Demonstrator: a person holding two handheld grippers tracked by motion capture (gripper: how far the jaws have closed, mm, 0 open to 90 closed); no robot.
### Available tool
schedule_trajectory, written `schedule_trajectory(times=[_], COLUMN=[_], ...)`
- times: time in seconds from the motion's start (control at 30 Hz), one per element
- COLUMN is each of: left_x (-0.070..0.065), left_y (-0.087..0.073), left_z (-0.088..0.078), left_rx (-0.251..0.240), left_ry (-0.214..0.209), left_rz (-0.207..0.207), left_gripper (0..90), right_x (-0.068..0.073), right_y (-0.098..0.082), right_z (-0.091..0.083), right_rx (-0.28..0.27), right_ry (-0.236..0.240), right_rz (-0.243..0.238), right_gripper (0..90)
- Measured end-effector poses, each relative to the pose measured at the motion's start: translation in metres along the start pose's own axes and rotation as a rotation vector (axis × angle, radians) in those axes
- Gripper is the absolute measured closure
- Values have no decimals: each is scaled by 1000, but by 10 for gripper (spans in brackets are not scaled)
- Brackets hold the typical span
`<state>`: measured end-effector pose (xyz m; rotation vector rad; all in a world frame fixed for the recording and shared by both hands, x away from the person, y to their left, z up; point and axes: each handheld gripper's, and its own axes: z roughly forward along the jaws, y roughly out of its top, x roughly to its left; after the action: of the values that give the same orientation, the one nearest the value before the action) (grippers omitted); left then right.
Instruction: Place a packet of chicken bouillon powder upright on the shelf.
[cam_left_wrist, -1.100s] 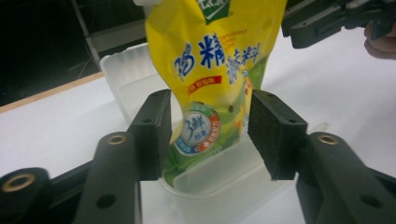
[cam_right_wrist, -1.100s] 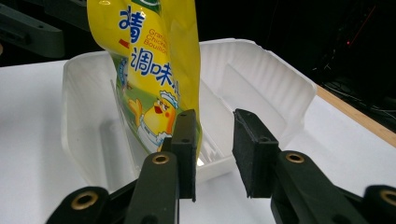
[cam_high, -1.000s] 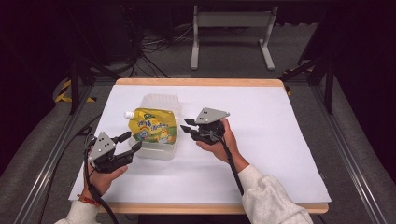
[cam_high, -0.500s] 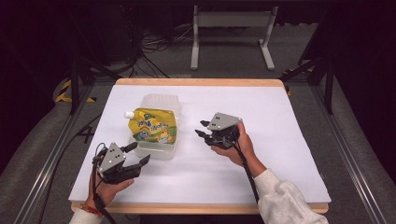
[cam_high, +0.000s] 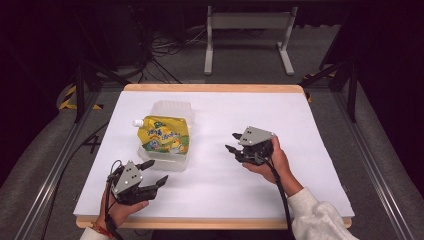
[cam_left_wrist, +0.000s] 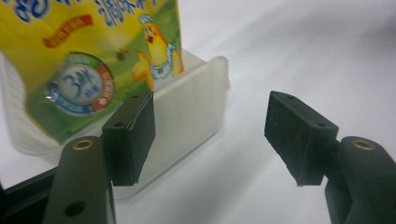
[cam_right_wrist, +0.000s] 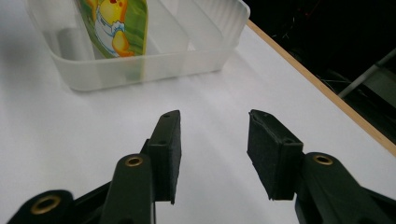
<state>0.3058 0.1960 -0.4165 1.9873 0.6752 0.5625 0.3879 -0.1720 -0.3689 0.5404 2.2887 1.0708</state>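
High view: yellow pouch (cam_high: 164, 134) lies atop clear bin (cam_high: 167, 161) on counter (cam_high: 300, 130), left claw (cam_high: 151, 175) & right claw (cam_high: 231, 143) both empty, jaws just been opening; left gripper view: pad (cam_left_wrist: 133, 135) near bin wall, could nudge it; right gripper view: bin ahead, apart

White-topped table (cam_high: 320, 150) with wooden edge, brightly lit. Grey floor (cam_high: 240, 60) around. Dark surroundings beyond. White frame stand (cam_high: 248, 20) behind table, black cables (cam_high: 170, 47) on floor, metal rails (cam_high: 45, 175) alongside.
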Motion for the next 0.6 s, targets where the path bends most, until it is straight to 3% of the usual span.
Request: schedule_trajectory(times=[0.23,0.6], left_x=[-5,-5], left_y=[-8,-17], left_z=[7,19], left_rx=[57,116], left_ry=[-17,-46], left_rz=[23,18], left_gripper=[300,247], right_x=[-5,-10], right_y=[-14,-45], right_z=[-13,-34], right_rx=[28,87], right_ry=[-24,-59], right_rz=[6,26], right_gripper=[483,383])
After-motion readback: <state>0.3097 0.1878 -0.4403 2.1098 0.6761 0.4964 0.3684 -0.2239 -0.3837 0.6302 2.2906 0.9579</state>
